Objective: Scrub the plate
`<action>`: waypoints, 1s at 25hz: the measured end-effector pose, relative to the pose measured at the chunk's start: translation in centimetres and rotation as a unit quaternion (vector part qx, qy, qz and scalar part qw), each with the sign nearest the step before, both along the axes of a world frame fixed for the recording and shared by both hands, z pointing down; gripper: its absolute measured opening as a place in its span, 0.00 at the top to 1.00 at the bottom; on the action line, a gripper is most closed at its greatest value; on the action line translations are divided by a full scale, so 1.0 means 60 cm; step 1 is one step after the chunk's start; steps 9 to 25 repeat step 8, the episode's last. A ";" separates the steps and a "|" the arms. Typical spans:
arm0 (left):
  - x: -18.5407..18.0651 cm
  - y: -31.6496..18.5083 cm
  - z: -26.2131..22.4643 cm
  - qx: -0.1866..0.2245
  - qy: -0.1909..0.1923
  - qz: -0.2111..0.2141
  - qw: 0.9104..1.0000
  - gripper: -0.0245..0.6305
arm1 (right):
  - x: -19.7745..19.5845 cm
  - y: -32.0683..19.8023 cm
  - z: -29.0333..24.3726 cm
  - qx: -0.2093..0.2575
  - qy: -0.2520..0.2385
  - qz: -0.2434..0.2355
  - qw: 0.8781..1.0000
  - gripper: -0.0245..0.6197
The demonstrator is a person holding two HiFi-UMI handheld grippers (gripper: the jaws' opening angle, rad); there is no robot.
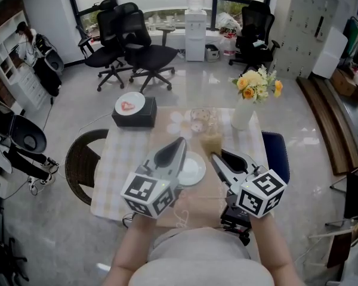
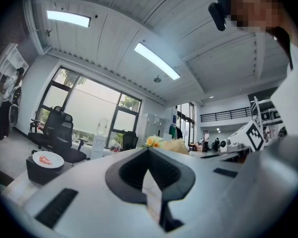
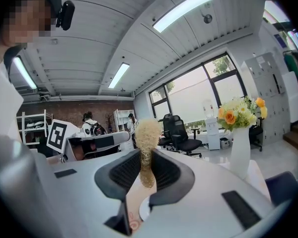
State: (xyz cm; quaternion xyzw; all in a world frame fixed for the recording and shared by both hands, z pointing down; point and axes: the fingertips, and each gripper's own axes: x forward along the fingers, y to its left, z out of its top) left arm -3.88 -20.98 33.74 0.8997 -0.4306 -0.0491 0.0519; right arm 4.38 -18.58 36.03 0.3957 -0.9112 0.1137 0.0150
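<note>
A white plate (image 1: 194, 170) lies on the checked tablecloth near the table's front. My left gripper (image 1: 179, 142) hovers over the plate's left part; in the left gripper view its jaws (image 2: 148, 150) meet at the tip with nothing between them. My right gripper (image 1: 215, 157) is just right of the plate, shut on a tan fibrous scrubber (image 1: 212, 142). In the right gripper view the scrubber (image 3: 147, 135) sticks up from that gripper (image 3: 146, 157). A sliver of the plate (image 3: 143, 210) shows through the gap below.
A white vase of yellow and orange flowers (image 1: 245, 111) stands at the table's back right, with a glass jar (image 1: 203, 120) beside it. A black box (image 1: 135, 114) carrying a small plate (image 1: 130, 105) sits at the back left. Chairs flank the table (image 1: 124, 159).
</note>
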 end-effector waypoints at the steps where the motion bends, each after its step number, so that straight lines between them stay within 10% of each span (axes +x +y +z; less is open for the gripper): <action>1: 0.000 0.000 -0.001 0.000 0.001 0.001 1.000 0.95 | 0.000 0.000 0.000 0.001 0.000 0.000 1.000 0.85; 25: -0.007 -0.005 -0.010 0.006 0.001 -0.007 1.000 0.95 | -0.003 -0.002 -0.002 0.002 0.003 -0.003 1.000 0.85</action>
